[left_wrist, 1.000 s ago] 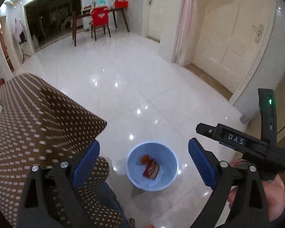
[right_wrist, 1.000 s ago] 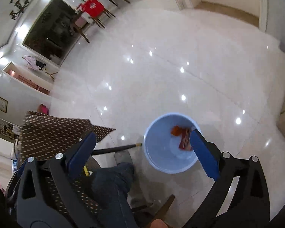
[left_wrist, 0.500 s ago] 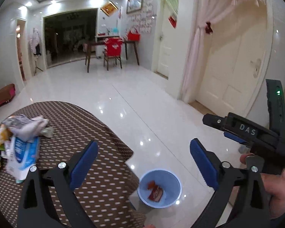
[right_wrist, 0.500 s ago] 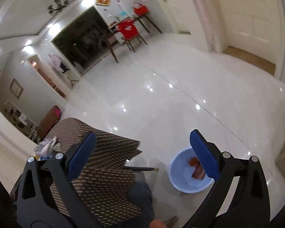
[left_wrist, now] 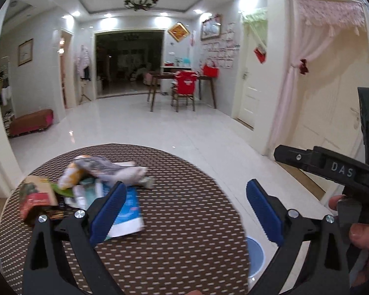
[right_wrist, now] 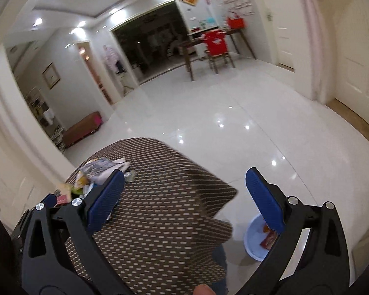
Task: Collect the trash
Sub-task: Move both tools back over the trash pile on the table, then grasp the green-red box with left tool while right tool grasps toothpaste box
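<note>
White glossy floor tiles fill the room behind a round table (left_wrist: 184, 221) draped in a brown cloth with pale dashes, which takes up the lower middle of both views.

On the left of the left wrist view, the trash pile (left_wrist: 86, 186) lies on the cloth: a red-and-brown carton (left_wrist: 35, 196) at the far left, crumpled grey-white wrappers (left_wrist: 110, 169) above the middle of the heap, and a blue-and-white pouch (left_wrist: 128, 211) nearest me, partly behind my left finger. My left gripper (left_wrist: 184, 213) hangs over the table with its blue pads spread wide and nothing between them. At the right edge of that view my other hand's tool is visible from the side.

My right gripper (right_wrist: 184, 201) is likewise spread apart and empty, pointing across the table's right edge.

I judge I am between items: some pieces are in the bin, and the pile on the table is not yet cleared. The next move calls for swinging left, lowering onto one wrapper and closing on it; the heap is blurred, so picking a single piece needs care.

The right wrist view shows the pale blue bin (right_wrist: 255, 238) on the floor at lower right with red-orange trash inside. The left wrist view shows only a sliver of the bin (left_wrist: 255, 253) past the table's edge, but gives the clearer look at the pile.
</note>
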`<action>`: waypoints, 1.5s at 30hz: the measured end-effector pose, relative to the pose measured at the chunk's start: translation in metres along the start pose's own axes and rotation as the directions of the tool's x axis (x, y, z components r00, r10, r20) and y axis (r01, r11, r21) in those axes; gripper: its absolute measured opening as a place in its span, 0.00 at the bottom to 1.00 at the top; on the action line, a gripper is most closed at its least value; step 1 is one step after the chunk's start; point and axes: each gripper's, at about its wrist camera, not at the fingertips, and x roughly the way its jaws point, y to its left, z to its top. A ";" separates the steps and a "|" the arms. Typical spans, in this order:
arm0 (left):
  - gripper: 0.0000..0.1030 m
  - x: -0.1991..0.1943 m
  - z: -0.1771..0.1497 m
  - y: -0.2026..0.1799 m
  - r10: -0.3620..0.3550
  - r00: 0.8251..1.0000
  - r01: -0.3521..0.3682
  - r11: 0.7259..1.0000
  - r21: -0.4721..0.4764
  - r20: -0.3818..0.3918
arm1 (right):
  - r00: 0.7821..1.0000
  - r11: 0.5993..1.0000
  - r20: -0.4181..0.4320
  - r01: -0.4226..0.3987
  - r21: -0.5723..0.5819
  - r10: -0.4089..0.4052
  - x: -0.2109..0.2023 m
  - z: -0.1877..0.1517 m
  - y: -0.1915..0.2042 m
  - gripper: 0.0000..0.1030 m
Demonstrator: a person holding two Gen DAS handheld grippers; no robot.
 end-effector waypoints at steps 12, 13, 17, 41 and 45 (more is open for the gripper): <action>0.93 -0.029 -0.013 0.092 0.180 0.983 -0.177 0.981 -0.082 0.029 | 0.994 0.986 -0.074 -0.086 -0.141 0.076 0.044 -0.015 0.094 0.94; 0.93 -0.031 -0.017 0.103 0.201 0.979 -0.198 0.976 -0.092 0.024 | 0.994 0.985 -0.080 -0.091 -0.149 0.080 0.044 -0.022 0.097 0.94; 0.93 -0.031 -0.034 0.134 0.261 0.965 -0.260 0.959 -0.116 -0.007 | 0.988 0.979 -0.125 -0.116 -0.170 0.096 0.064 -0.035 0.116 0.94; 0.93 0.021 -0.065 0.271 0.397 0.881 -0.450 0.872 -0.194 -0.257 | 0.939 0.941 -0.311 -0.228 -0.250 0.145 0.145 -0.090 0.181 0.94; 0.57 0.026 -0.064 0.278 0.343 0.901 -0.402 0.890 -0.212 -0.267 | 0.935 0.933 -0.325 -0.237 -0.270 0.143 0.165 -0.093 0.194 0.94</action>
